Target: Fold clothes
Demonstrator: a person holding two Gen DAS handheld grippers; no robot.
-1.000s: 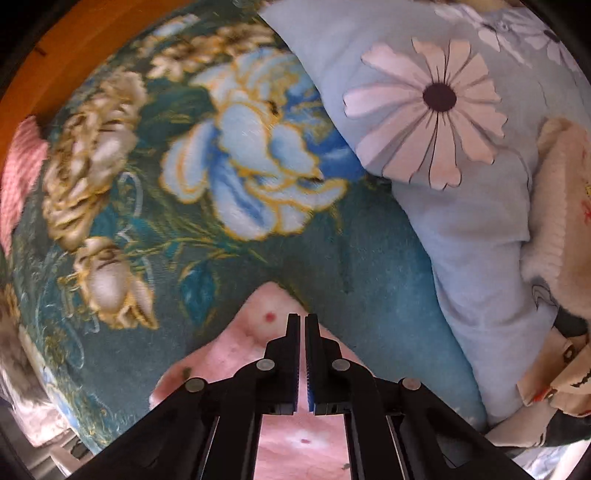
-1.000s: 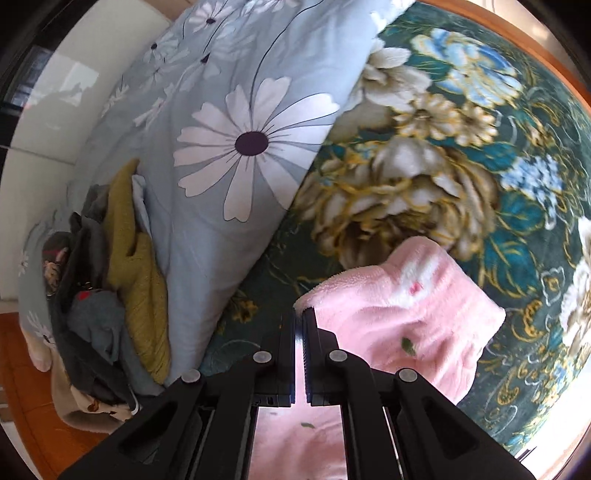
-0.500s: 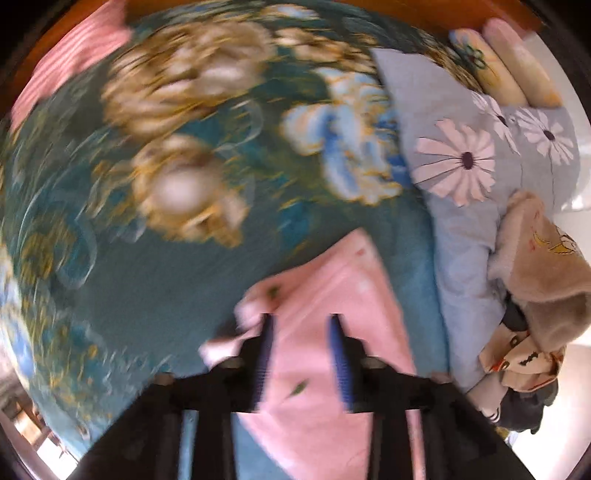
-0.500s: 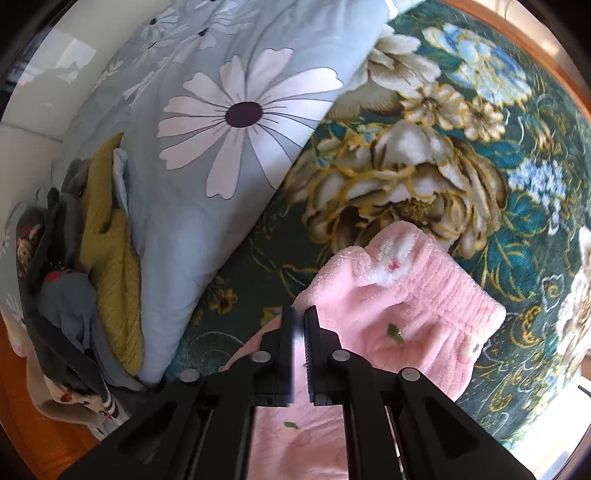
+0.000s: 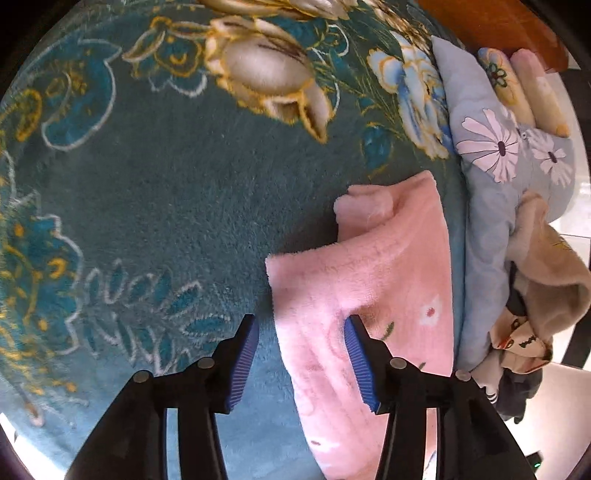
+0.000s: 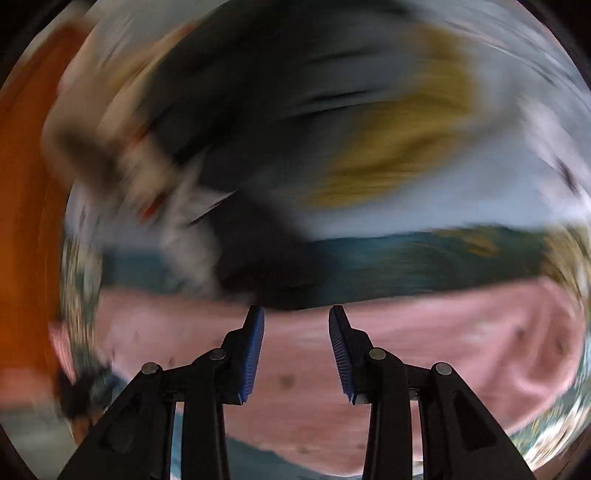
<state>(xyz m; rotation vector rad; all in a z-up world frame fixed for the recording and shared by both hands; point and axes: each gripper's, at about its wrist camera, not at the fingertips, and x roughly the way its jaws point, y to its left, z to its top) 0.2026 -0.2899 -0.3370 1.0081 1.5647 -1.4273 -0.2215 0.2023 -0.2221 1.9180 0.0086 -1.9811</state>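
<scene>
A pink fleece garment lies folded on the teal flowered blanket, its small flap at the top. My left gripper hangs over the garment's left edge with its jaws opening and nothing pinched between the blue pads. The right wrist view is smeared by fast motion. There the same pink garment shows as a band below my right gripper, whose jaws are also opening and hold nothing.
A grey-blue daisy pillow lies right of the garment, with a heap of beige, printed and dark clothes beyond it. In the right wrist view a blurred dark and mustard pile lies ahead. Orange wood borders the bed.
Both grippers were shut on the pink garment and have let it go, their jaws now apart. The left one swung left over the blanket. The right one swept sideways fast, blurring its view.
</scene>
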